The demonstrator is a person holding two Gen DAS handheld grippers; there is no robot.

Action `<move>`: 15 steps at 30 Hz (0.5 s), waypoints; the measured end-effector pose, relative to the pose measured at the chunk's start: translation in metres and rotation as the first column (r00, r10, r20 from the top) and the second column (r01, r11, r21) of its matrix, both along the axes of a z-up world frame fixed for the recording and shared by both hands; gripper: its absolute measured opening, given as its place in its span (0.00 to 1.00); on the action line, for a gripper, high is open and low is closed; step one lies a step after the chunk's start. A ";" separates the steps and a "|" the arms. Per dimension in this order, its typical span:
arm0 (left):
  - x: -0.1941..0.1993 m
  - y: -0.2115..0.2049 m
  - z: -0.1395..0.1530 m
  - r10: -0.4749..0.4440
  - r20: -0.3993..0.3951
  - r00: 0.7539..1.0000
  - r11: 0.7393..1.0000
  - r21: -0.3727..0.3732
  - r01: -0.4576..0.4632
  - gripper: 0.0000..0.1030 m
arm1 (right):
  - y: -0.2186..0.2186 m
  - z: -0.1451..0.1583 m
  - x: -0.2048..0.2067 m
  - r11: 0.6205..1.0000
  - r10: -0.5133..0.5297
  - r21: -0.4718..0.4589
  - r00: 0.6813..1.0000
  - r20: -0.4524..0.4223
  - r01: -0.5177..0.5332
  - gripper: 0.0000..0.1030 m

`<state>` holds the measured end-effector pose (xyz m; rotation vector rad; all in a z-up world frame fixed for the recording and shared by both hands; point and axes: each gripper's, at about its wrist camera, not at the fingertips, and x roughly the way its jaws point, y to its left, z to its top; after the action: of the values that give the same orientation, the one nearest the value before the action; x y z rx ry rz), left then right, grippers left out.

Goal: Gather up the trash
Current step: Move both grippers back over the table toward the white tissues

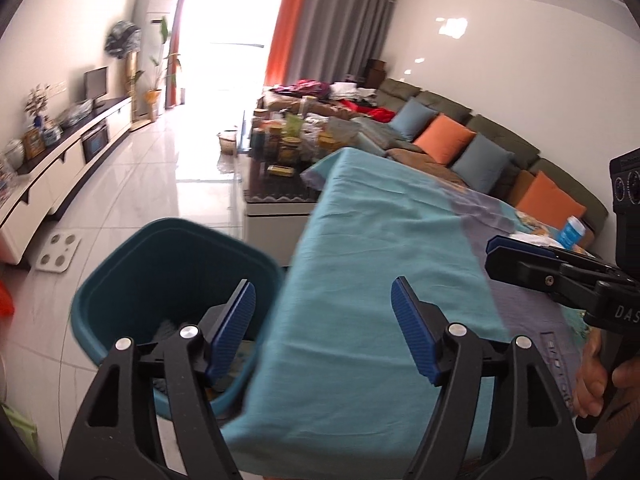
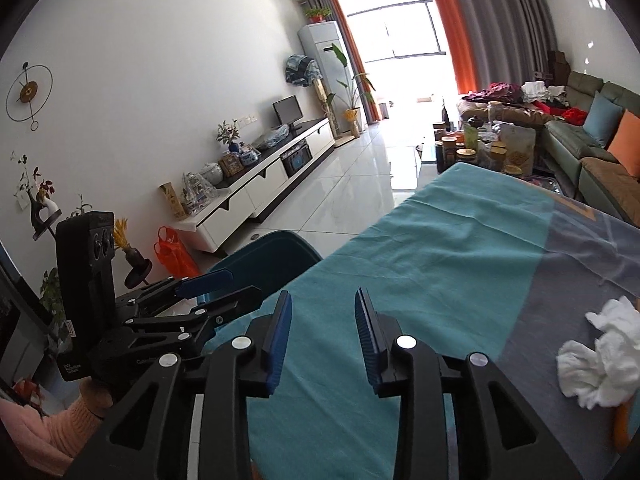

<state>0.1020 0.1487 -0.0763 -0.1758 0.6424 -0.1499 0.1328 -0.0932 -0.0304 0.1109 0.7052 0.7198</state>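
A dark teal waste bin [image 1: 168, 264] stands on the floor against the left edge of a table under a teal cloth [image 1: 360, 220]; something grey lies at its bottom. My left gripper [image 1: 322, 292] is open and empty, straddling the table's edge beside the bin. My right gripper [image 2: 323, 300] is also open and empty, above the teal cloth [image 2: 440, 240]. A crumpled white tissue [image 2: 600, 356] lies on the grey part of the cloth, to the right of my right gripper. The bin [image 2: 272, 248] shows behind my left gripper [image 2: 228, 280] in the right wrist view.
A blue and white container [image 1: 572, 232] stands at the table's far right. Beyond the table a coffee table [image 1: 280, 140] crowded with jars, and a sofa [image 1: 460, 120] with cushions. White TV cabinet [image 2: 260, 184] along the left wall, orange bag [image 2: 172, 252] and scale [image 1: 56, 252] on the floor.
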 end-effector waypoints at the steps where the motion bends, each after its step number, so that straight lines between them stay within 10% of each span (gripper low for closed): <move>1: 0.001 -0.010 0.001 -0.024 0.003 1.000 1.000 0.002 0.024 0.68 | -0.011 -0.001 -0.003 1.000 -0.024 0.002 1.000 0.001 0.024 0.30; 15: 0.014 -0.143 0.005 -0.295 0.001 0.955 0.954 0.051 0.295 0.69 | -0.126 -0.017 -0.040 0.956 -0.293 -0.001 0.956 -0.009 0.293 0.32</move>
<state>0.1159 0.0059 -0.0713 -0.0287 0.6613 -0.4222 0.0929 -0.2189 -0.0473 0.2151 0.6796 0.4354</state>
